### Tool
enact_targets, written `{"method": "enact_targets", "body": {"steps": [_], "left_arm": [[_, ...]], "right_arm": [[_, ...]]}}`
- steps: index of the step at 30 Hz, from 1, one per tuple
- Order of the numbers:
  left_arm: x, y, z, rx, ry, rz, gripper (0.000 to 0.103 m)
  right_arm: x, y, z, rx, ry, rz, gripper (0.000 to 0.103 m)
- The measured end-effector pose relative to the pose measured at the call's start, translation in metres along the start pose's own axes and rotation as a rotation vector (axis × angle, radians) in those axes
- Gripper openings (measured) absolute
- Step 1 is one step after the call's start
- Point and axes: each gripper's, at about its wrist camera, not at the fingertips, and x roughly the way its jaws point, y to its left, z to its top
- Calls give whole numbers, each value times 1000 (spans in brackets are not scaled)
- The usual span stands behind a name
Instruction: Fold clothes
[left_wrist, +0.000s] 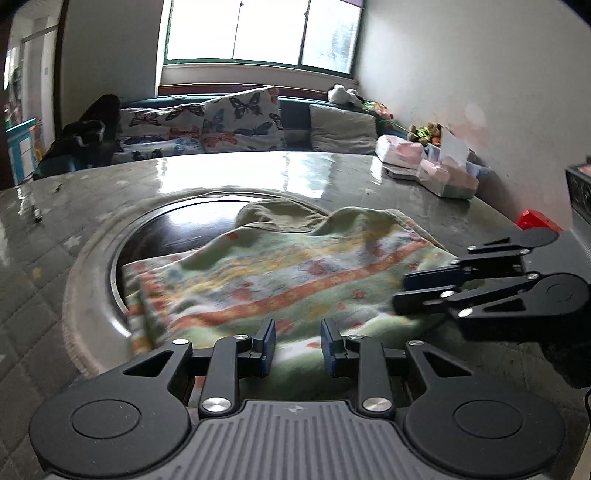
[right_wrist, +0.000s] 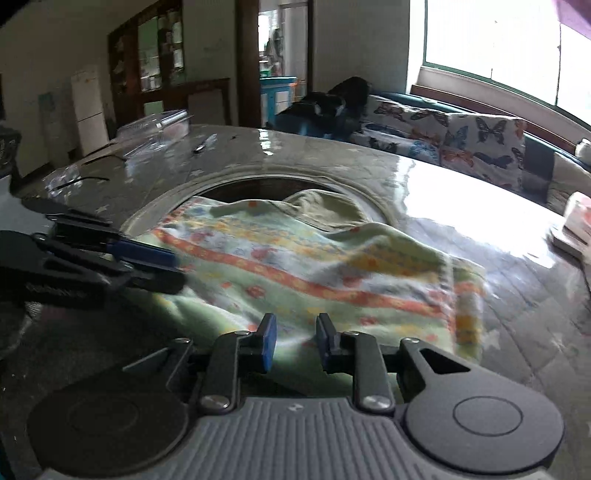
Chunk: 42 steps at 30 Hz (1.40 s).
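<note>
A green towel-like cloth (left_wrist: 288, 273) with orange stripes and a flower pattern lies rumpled on the grey table (left_wrist: 258, 173), partly over a dark round inset (left_wrist: 177, 229). My left gripper (left_wrist: 298, 332) is at the cloth's near edge, its blue pads apart, with fabric showing in the gap and no pad pressing on it. My right gripper (right_wrist: 293, 328) stands the same way at the near edge of the cloth (right_wrist: 314, 266), jaws apart. Each wrist view shows the other gripper from the side: the right gripper (left_wrist: 400, 291) and the left gripper (right_wrist: 173, 269), both low over the cloth's edge.
A sofa with butterfly cushions (left_wrist: 221, 122) runs behind the table under a window. Tissue packs and boxes (left_wrist: 402, 151) crowd the table's far right, with a red object (left_wrist: 535, 219) nearer. A clear plastic container (right_wrist: 155, 125) and a pen (right_wrist: 203, 146) lie far left.
</note>
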Motion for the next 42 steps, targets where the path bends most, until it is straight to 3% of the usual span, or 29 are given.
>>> {"method": "enact_targets", "body": {"steps": [10, 13, 19, 24, 28, 37, 42], "left_arm": [[-18, 22, -12, -56, -5, 26, 36], [-24, 30, -12, -69, 6, 57, 35], [-27, 36, 6, -83, -3, 75, 37], [-8, 25, 36, -63, -37, 46, 37], [22, 18, 53, -71, -13, 22, 36], [78, 26, 66, -110, 57, 54, 32], [77, 35, 66, -134, 50, 65, 31]], "right_arm": [[-18, -40, -16, 161, -13, -55, 29], [-20, -44, -13, 146, 5, -86, 25], [-13, -43, 15, 110, -24, -46, 26], [17, -42, 44, 89, -45, -18, 26], [42, -43, 57, 98, -32, -9, 26], [67, -63, 50, 150, -5, -47, 24], [60, -67, 50, 157, -13, -64, 24]]}}
